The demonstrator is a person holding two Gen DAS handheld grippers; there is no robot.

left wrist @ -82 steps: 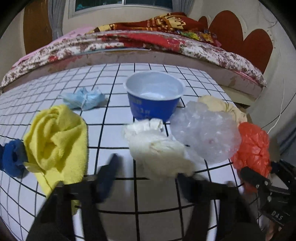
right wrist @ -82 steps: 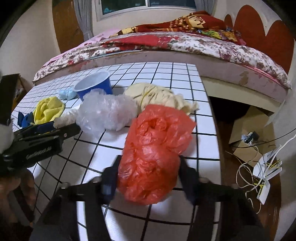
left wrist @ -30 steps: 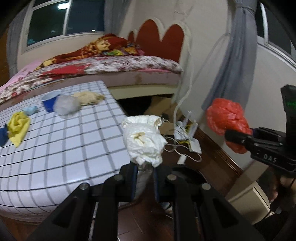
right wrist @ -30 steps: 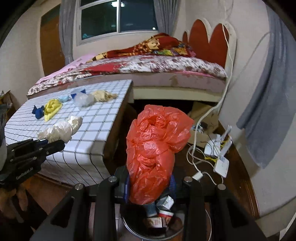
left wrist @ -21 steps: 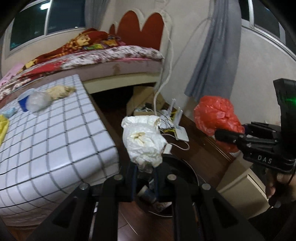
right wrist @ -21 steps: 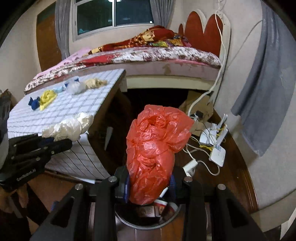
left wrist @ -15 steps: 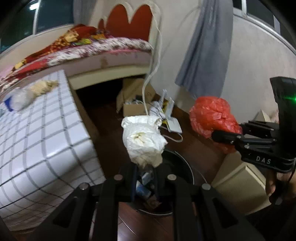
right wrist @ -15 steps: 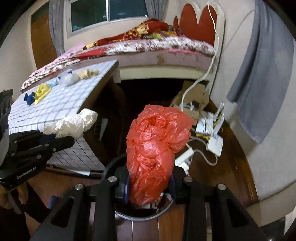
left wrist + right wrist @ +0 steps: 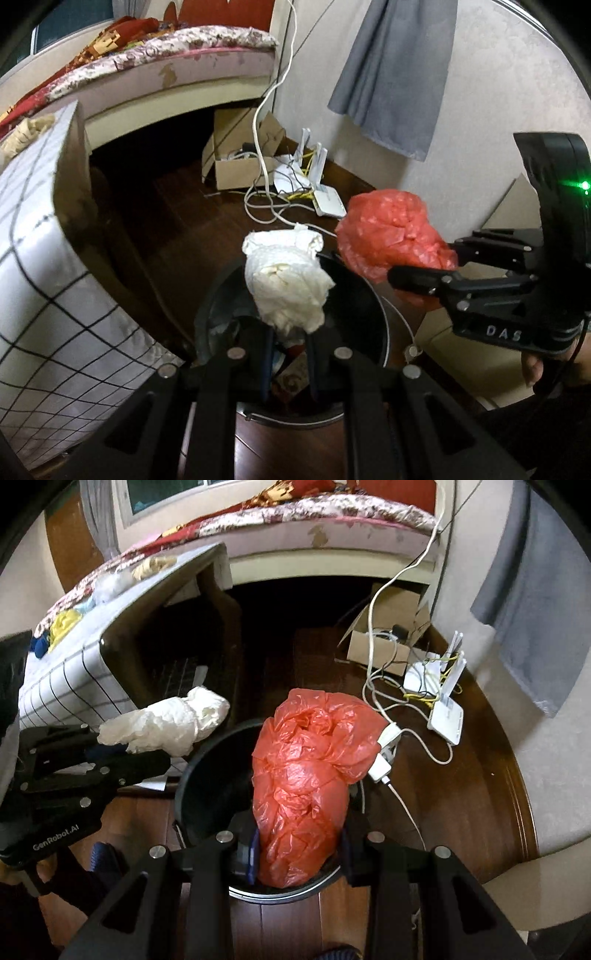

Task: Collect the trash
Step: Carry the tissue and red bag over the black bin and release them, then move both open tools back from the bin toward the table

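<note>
My left gripper [image 9: 288,334] is shut on a crumpled white plastic bag [image 9: 286,282], which hangs right above the round black trash bin [image 9: 365,299] on the floor. The bin holds some rubbish. My right gripper [image 9: 298,843] is shut on a crumpled red plastic bag [image 9: 306,775], held over the same trash bin [image 9: 207,771]. In the left wrist view the red bag [image 9: 388,236] sits to the right of the white one, over the bin's rim. In the right wrist view the white bag [image 9: 170,725] and the left gripper [image 9: 110,747] hover at the bin's left edge.
The grid-patterned table [image 9: 44,280] stands left of the bin, with more crumpled items [image 9: 110,583] on its far end. A cardboard box [image 9: 384,642], white routers [image 9: 443,709] and cables [image 9: 384,694] lie on the wooden floor beyond. A bed [image 9: 332,520] and grey curtain [image 9: 399,74] stand behind.
Both grippers have swung off the table and dropped toward the floor. The bin has grown larger under both bags. Each gripper still holds its bag.
</note>
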